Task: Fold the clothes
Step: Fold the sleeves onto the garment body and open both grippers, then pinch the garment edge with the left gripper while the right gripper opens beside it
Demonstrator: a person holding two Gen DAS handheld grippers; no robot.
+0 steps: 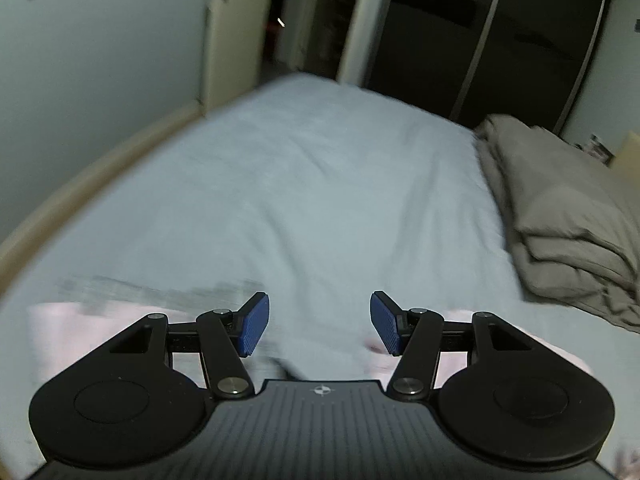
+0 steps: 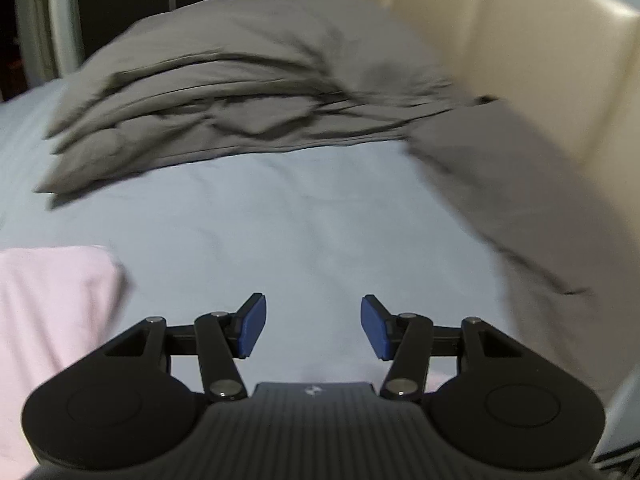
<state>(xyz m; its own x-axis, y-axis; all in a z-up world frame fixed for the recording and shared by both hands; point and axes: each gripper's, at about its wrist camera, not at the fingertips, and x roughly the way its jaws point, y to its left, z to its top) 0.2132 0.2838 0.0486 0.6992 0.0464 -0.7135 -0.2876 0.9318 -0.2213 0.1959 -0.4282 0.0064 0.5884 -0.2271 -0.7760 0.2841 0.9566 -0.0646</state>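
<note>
The landmark is the bed [image 1: 304, 184], covered in a pale blue sheet and blurred by motion in both views.

In the left wrist view, a white wall [image 1: 100, 60] and a cream bed frame [image 1: 92, 184] run along the bed's left edge. Beyond the bed's far end stand a dark doorway [image 1: 280, 20] and a dark wardrobe [image 1: 500, 40]. At the bed's near edge, a pale pink garment [image 1: 80, 336] lies flat on the sheet, showing under both sides of the left gripper [image 1: 319, 328]. That gripper hovers over the bed with its blue pads [image 1: 254, 330] spread wide apart, grasping nothing. On the bed's right side lies a grey duvet [image 1: 560, 216], folded in layers.

In the right wrist view, the garment [image 2: 52, 320] lies at the bed's near left, with its corner just left of the right gripper [image 2: 313, 326]. This gripper too is released, its pads [image 2: 376, 328] wide apart over bare sheet [image 2: 280, 220], holding nothing. The duvet [image 2: 240, 92] is heaped across the far part of the bed and trails down its right side. A cream headboard [image 2: 520, 40] rises behind the duvet at the bed's right.
</note>
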